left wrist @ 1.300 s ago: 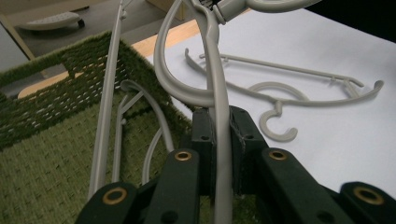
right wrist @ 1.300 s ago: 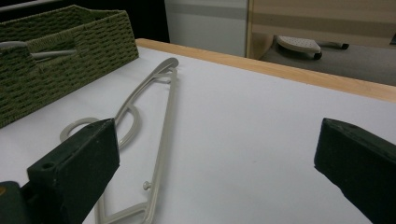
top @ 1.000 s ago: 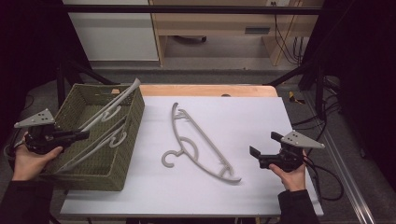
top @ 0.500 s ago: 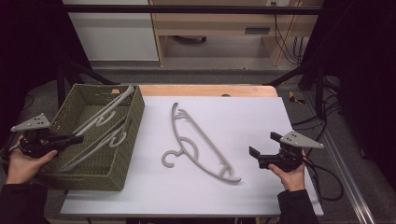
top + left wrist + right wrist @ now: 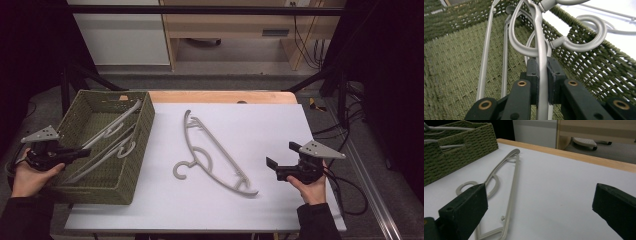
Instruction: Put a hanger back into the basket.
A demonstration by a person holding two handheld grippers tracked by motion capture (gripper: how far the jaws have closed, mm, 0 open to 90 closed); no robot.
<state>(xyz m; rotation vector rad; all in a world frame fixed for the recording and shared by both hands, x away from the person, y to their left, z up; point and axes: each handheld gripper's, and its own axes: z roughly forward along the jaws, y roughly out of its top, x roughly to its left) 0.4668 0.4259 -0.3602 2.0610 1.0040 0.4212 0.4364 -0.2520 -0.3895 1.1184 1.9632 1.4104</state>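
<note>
L gripper (image 5: 75,152) clamps a grey hanger (image 5: 541,50) inside the green basket (image 5: 135,165), hanger running lengthwise, hook toward table. 2nd hanger (image 5: 212,152) lies diagonal on white table (image 5: 280,125). R gripper (image 5: 272,167) wide open, empty. Dark room behind.

A rectangular table with a matte white top (image 5: 280,125) is standing in the middle of a dim room, and a strip of pale wood (image 5: 225,96) is showing along its far edge. Beyond it, a grey floor (image 5: 240,80) is stretching back to a white cabinet panel (image 5: 122,37) and a light wooden shelf unit (image 5: 235,30), with black cables (image 5: 302,35) hanging beside it. Black metal frame bars (image 5: 200,9) are crossing overhead and slanting down at both sides. Light is falling on the tabletop, while the far left and right are lying in deep shadow.
</note>
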